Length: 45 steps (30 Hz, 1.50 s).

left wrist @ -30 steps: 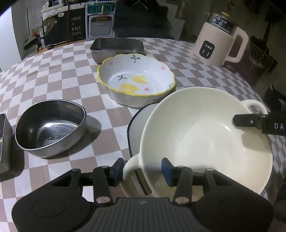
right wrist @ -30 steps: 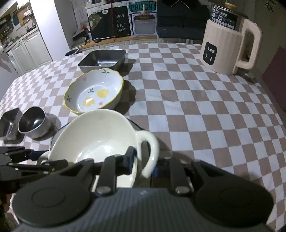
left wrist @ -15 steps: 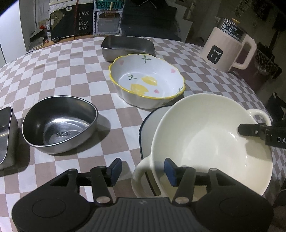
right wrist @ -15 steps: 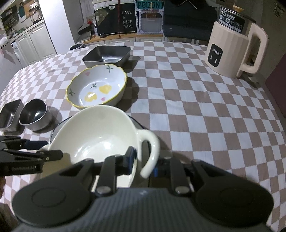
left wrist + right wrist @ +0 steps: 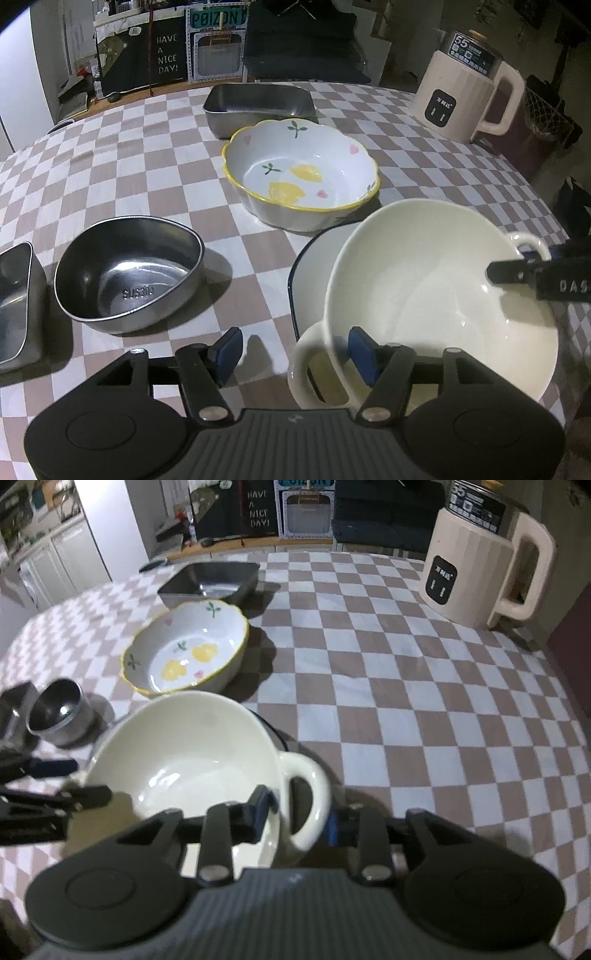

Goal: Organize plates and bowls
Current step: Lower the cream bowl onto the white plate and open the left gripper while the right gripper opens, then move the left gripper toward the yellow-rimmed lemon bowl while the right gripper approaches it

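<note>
1. At lower right of the left wrist view, the cream bowl (image 5: 439, 295) sits on the plate (image 5: 314, 258), stacked.
2. Your left gripper (image 5: 295, 350) has just been opening, fingers apart, handle between them, unpinched.
3. Your right gripper (image 5: 299, 812) has just been opening too, straddling the other handle loosely, releasing.

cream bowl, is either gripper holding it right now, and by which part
Neither. Both grippers' jaws have just been opening: the left gripper and right gripper each straddle a handle of the cream bowl, pads clear.
</note>
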Available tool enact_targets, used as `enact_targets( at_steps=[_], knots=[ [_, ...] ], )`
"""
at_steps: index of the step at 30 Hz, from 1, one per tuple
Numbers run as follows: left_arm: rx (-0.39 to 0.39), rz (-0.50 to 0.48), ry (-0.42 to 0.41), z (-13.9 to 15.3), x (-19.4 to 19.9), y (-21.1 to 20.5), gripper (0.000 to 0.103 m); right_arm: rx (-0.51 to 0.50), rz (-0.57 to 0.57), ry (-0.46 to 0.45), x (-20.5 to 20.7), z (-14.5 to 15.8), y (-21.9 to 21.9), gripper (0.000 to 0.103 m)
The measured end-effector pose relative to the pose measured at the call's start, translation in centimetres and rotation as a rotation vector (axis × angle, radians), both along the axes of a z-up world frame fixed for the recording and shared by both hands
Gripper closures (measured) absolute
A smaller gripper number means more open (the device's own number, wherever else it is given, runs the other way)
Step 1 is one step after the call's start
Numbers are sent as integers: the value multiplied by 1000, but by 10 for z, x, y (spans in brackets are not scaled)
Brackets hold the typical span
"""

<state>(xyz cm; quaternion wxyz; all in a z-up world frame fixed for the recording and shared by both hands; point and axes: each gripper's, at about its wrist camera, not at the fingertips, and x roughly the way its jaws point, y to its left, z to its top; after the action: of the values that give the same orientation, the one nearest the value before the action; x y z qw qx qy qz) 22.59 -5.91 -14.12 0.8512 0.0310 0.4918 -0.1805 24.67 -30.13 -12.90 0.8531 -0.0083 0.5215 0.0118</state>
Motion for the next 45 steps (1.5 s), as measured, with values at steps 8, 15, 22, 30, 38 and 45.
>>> enact_targets(
  at_steps=[8,15,22,30,38,45],
  knots=[
    [22,9,-43,4,3,6,35,11,5,44,4,-7,-2,61],
    [21,11,-40,4,4,8,35,-12,34,26,6,-6,-3,55],
    [23,14,-37,4,3,7,35,52,12,41,7,-8,-13,54],
    [-1,90,23,3,5,11,33,58,-1,35,6,-10,-17,42],
    [35,111,36,2,2,11,16,-6,-8,25,4,-13,-17,18],
    [44,108,27,3,-2,11,4,-31,-29,42,2,-14,-23,1]
  ],
)
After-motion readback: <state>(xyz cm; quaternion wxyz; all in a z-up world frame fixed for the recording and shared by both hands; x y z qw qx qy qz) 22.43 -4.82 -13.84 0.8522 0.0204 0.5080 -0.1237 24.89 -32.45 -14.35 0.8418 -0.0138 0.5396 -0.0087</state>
